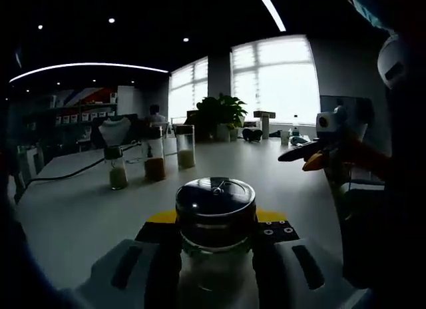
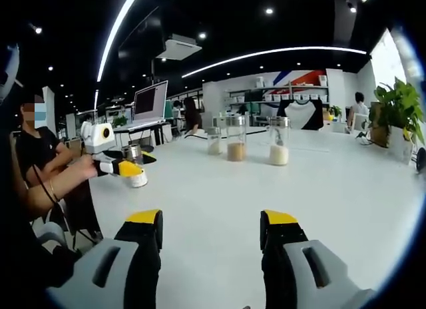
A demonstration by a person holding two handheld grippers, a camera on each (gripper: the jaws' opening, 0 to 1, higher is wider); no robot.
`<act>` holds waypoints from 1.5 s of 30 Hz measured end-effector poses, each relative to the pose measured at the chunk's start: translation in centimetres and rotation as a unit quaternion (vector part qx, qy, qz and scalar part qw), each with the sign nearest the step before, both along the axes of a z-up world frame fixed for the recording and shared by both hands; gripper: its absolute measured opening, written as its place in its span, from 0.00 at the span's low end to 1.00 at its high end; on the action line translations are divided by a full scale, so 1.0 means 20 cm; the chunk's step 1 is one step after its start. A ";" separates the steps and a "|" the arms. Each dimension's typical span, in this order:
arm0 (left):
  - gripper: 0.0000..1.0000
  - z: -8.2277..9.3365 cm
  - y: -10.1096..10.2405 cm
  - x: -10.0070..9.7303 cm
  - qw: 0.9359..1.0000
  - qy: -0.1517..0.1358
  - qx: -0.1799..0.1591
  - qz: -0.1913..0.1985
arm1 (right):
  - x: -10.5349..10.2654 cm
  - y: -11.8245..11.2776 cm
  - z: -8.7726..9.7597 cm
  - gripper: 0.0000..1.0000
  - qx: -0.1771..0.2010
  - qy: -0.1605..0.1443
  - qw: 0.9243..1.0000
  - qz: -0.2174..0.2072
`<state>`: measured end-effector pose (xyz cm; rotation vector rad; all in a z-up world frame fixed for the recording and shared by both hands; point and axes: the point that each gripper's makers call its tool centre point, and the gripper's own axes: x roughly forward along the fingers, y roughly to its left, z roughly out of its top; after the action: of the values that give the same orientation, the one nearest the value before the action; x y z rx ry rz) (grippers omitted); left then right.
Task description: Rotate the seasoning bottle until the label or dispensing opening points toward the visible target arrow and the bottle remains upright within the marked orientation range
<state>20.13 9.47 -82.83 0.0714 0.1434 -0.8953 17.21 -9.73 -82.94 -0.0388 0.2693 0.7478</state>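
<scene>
Landmark: the seasoning bottle [image 1: 215,237], a glass jar with a dark round lid, stood between the fingers of the left gripper [image 1: 214,256], above the white worktop [image 1: 80,209].

Left gripper: its two fingers were closed against the sides of the bottle, one on each side, so it had hold of the bottle just under the lid. In the right gripper view the same gripper [image 2: 126,169] was seen from far, held by a person's hand [image 2: 80,168], with the bottle [image 2: 135,164] at its tip; it seemed to be lifted a little or just touching the worktop, I cannot tell which.

Right gripper: its fingers [image 2: 143,246] were wide apart and held nothing. In the left gripper view it [image 1: 309,156] hung well to the right of the bottle and beyond it, away from it.

Bottle posture: it looked upright, the lid about level.

Other things: three taller jars [image 1: 154,161] with powder stood in a row behind the bottle and to its left, well apart from it. A plant [image 1: 223,112] stood far behind the bottle, by the window.

Done: I judged that the grasp was made and the bottle was kept upright.

Left: no target arrow and no orientation marks were visible, and the label was hidden, so the turning could not be confirmed; it probably remained to do, and then the release.
</scene>
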 end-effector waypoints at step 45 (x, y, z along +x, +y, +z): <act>0.50 0.03 0.18 -0.02 0.971 0.033 -0.021 0.234 | -0.02 0.02 -0.01 0.59 -0.003 0.002 1.000 0.006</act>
<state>19.81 13.03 -82.32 -0.0317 0.1947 -0.4287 16.75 -9.32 -83.10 -0.0440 0.2760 0.7593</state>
